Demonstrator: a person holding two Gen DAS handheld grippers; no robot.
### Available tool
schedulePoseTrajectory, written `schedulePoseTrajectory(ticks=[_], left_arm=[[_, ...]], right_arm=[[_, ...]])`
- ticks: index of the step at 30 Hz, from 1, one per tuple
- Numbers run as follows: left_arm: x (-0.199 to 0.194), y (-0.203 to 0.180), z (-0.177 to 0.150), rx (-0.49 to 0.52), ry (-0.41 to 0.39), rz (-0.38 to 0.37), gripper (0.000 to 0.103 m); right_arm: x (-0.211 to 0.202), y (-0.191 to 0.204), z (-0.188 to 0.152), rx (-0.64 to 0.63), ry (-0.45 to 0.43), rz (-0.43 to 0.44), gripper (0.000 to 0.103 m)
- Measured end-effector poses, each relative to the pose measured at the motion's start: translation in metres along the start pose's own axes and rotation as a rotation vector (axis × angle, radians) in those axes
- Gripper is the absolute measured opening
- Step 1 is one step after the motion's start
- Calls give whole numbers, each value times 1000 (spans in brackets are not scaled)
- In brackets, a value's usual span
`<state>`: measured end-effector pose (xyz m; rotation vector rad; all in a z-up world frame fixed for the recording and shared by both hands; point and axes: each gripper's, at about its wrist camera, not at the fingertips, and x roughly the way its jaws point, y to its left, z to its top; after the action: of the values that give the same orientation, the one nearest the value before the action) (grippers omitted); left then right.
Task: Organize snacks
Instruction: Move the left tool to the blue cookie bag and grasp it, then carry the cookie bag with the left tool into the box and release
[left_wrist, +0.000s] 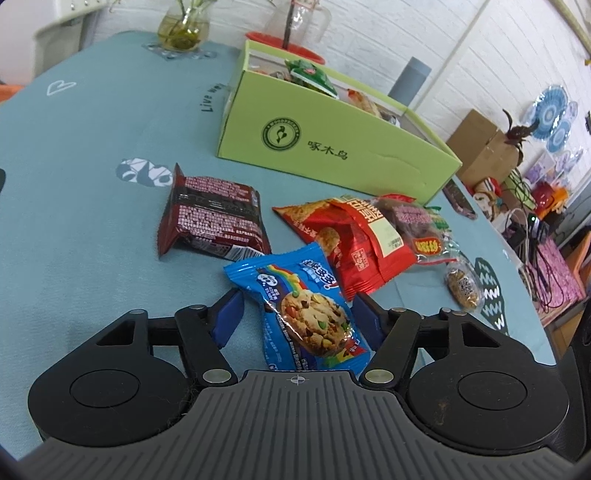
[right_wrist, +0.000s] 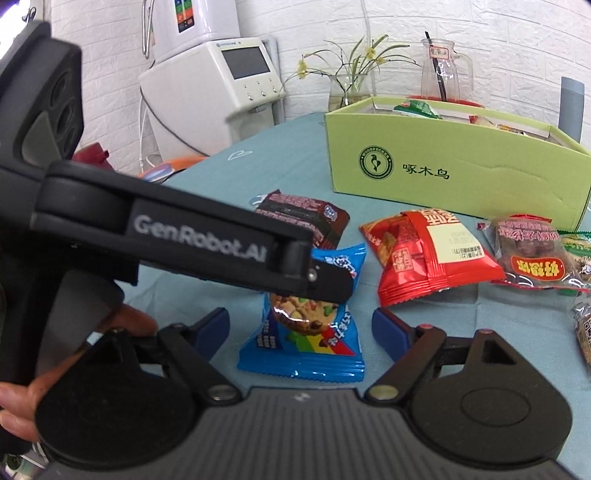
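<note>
Left wrist view first: the left gripper (left_wrist: 297, 314) has its blue-padded fingers (left_wrist: 227, 317) spread wide, one on each side of the blue cookie packet (left_wrist: 303, 310), which lies on the teal tabletop (left_wrist: 92, 184). The right-hand pad looks like it's right against the packet's edge, while the left pad stands clear of it, so nothing is actually pinched. Just past the packet there's a dark red wrapper (left_wrist: 212, 218) off to the left, and a red chip bag (left_wrist: 354, 240) to the right, with a clear bag of brown snacks (left_wrist: 413, 225) overlapping it. A small round cookie in clear wrap (left_wrist: 463, 288) sits further right on its own. Behind all that is the green box (left_wrist: 332, 147), open on top, with a few snacks already inside, including a green packet (left_wrist: 310, 74). A glass vase (left_wrist: 183, 29) stands at the far end of the tabletop.

Right wrist view: the right gripper (right_wrist: 299, 328) is also wide open, its fingers (right_wrist: 212, 328) either side of the near end of the same blue cookie packet (right_wrist: 306, 347), holding nothing. The left gripper (right_wrist: 325, 282) comes in from the left, sitting right on top of the packet's middle; from this side-on angle how far it's spread can't be made out. The green box (right_wrist: 461, 173) sits at the back right, with the red chip bag (right_wrist: 424, 254) and the dark red wrapper (right_wrist: 306, 214) between it and the packet. A white machine (right_wrist: 221, 81) stands off the tabletop behind.
</note>
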<state>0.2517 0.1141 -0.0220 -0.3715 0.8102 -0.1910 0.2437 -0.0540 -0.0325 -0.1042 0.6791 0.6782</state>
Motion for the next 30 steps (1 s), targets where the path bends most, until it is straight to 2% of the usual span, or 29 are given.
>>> schedulePoseTrajectory(ticks=[2, 3, 4, 8, 10, 13, 17, 21, 25, 30], left_arm=[[1, -2, -1, 10, -10, 23, 40], [1, -3, -1, 12, -10, 24, 28], [1, -2, -2, 6, 1, 1, 22], [-11, -1, -9, -24, 8, -20, 20], [-20, -3, -6, -44, -7, -40, 19], [-34, -18, 11, -22, -55, -61, 20], [-35, -48, 57, 57, -116, -80, 20], [-9, -80, 124, 116, -152, -119, 20], [31, -96, 178, 134, -164, -125, 19], [88, -89, 217, 118, -126, -126, 19]], right_arm=[[1, 1, 0, -6, -7, 12, 79], [0, 3, 0, -13, -5, 25, 75], [-3, 5, 0, -12, -4, 38, 65], [-16, 9, -4, 22, -21, 53, 59], [-26, 12, -2, 22, -52, 53, 60], [-43, 10, 14, 6, -115, 39, 63], [-52, -15, 54, -19, -194, 2, 63], [-45, -57, 108, -41, -231, -58, 63], [-23, -105, 152, -31, -215, -81, 63], [20, -141, 173, -27, -163, -95, 63]])
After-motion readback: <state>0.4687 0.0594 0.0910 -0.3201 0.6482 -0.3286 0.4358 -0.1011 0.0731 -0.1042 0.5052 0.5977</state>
